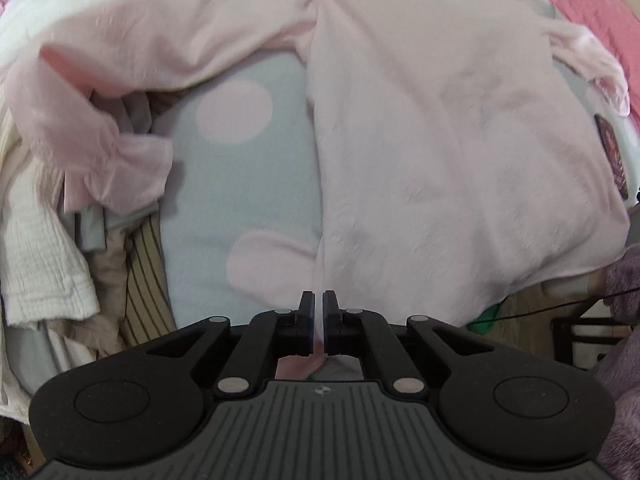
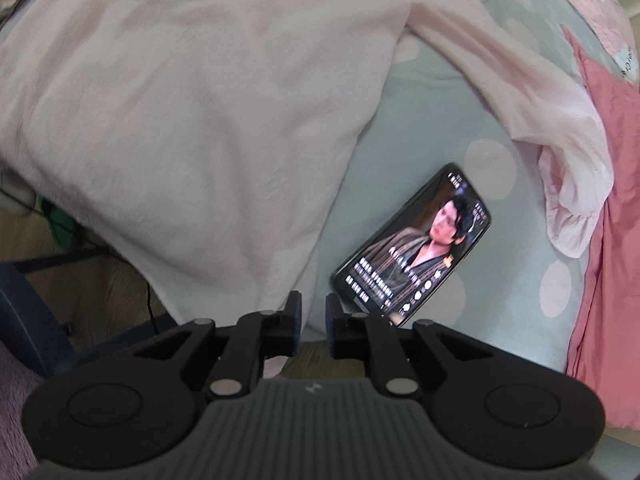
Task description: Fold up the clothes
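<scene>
A pale pink long-sleeved garment (image 1: 440, 128) lies spread on a grey-green bed sheet with pink dots (image 1: 240, 184). Its left sleeve (image 1: 120, 100) is bunched at the left. My left gripper (image 1: 318, 320) is shut on the garment's lower left hem corner, with pink cloth showing between and behind the pads. In the right wrist view the same garment (image 2: 192, 112) fills the left, its right sleeve (image 2: 552, 136) trailing right. My right gripper (image 2: 312, 320) stands slightly open at the lower right hem corner, with cloth by its left finger (image 2: 294, 312).
A phone (image 2: 416, 248) with a lit screen lies on the sheet just right of the right gripper. A pile of white and striped clothes (image 1: 52, 248) sits at the left. Darker pink clothes (image 2: 608, 200) lie at the right. The bed edge and floor (image 2: 100, 280) are below.
</scene>
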Action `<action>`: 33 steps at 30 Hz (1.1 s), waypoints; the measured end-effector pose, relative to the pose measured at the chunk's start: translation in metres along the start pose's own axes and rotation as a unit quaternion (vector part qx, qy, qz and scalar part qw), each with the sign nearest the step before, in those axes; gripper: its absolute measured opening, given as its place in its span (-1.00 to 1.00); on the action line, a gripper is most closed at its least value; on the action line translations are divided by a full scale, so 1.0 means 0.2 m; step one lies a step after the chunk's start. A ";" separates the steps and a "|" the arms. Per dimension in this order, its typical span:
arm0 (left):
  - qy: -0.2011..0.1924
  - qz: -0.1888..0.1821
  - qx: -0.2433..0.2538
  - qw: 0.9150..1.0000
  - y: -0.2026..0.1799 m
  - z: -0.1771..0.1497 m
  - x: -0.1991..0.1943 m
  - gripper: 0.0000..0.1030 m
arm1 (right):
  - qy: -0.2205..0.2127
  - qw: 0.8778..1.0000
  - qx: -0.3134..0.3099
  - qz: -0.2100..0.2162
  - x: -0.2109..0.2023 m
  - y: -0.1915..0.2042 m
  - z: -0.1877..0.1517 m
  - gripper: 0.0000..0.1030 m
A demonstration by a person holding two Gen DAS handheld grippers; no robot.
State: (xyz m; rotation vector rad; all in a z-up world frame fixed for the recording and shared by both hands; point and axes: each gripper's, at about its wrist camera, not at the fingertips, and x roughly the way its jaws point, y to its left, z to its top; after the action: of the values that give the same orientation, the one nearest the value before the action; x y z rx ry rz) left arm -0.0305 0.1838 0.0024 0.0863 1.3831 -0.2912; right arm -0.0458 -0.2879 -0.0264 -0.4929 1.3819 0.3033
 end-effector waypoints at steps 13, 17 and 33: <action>-0.071 -0.023 0.035 0.997 -0.24 0.38 0.03 -0.88 | -0.073 0.994 0.084 -0.002 0.04 -0.38 0.20 -0.48; -0.095 -0.021 0.041 0.994 -0.28 0.51 0.05 -0.87 | -0.083 0.986 0.144 -0.019 0.10 -0.60 0.22 -0.43; -0.129 0.009 0.042 0.991 -0.40 0.87 0.25 -0.67 | -0.131 0.899 0.412 -0.072 0.29 -1.33 0.10 -0.29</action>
State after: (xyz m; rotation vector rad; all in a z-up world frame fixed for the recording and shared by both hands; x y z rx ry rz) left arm 0.1231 0.0602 -0.0050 0.1256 1.1120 -0.3342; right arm 0.1103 -0.5119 -0.0402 0.1553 1.0752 -0.3341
